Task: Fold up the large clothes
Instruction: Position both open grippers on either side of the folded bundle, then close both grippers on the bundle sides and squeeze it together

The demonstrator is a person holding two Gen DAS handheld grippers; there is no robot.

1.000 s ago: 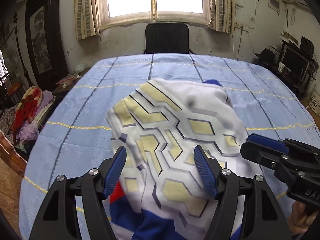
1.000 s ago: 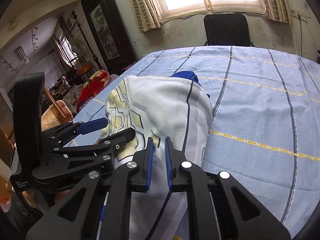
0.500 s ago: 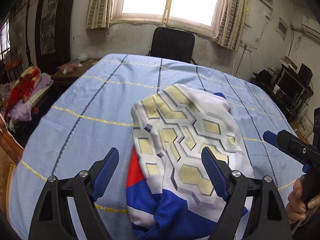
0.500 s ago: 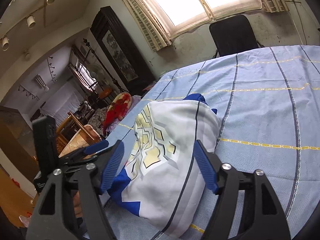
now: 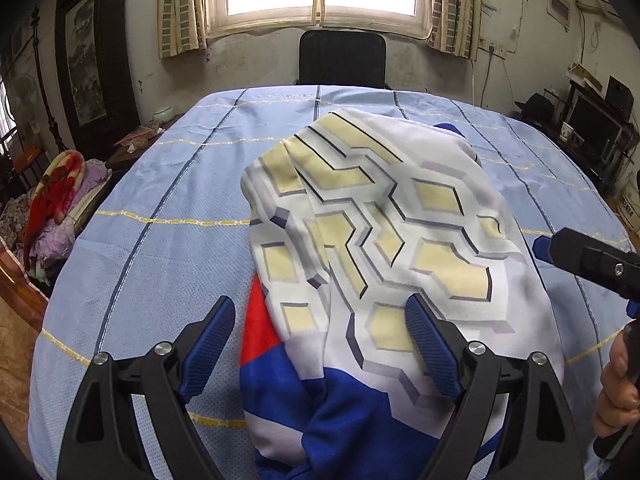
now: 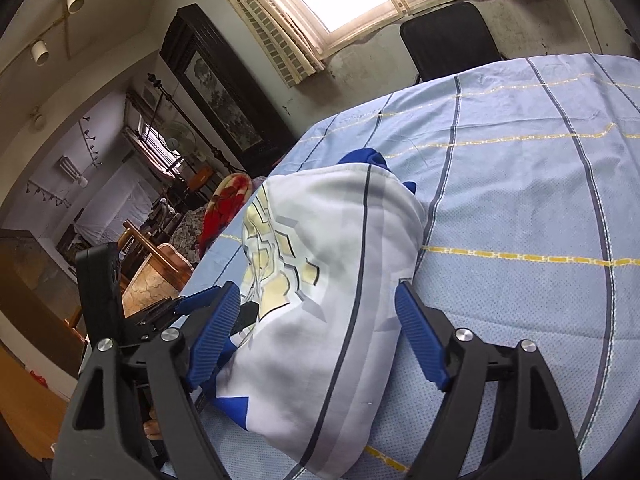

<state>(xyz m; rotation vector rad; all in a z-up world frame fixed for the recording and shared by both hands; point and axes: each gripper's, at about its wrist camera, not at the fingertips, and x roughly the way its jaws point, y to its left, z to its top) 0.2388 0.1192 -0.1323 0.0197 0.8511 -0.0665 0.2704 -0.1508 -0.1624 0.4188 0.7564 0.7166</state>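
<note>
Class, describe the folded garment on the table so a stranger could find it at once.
Start at the large table under a pale blue striped cloth before the window. Near its front edge lies a folded bundle of white fabric. Yellow honeycomb shapes, plus blue and red patches, set it apart from the cloth beneath.

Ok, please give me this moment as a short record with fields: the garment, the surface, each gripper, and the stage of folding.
garment: patterned white, yellow and blue garment, lying folded in a bundle
surface: light blue striped cloth covering the table
left gripper: open, jaws just widened, pads clear of the fabric
right gripper: open, jaws just widened, garment released
stage: a fold appears done; nothing held
</note>
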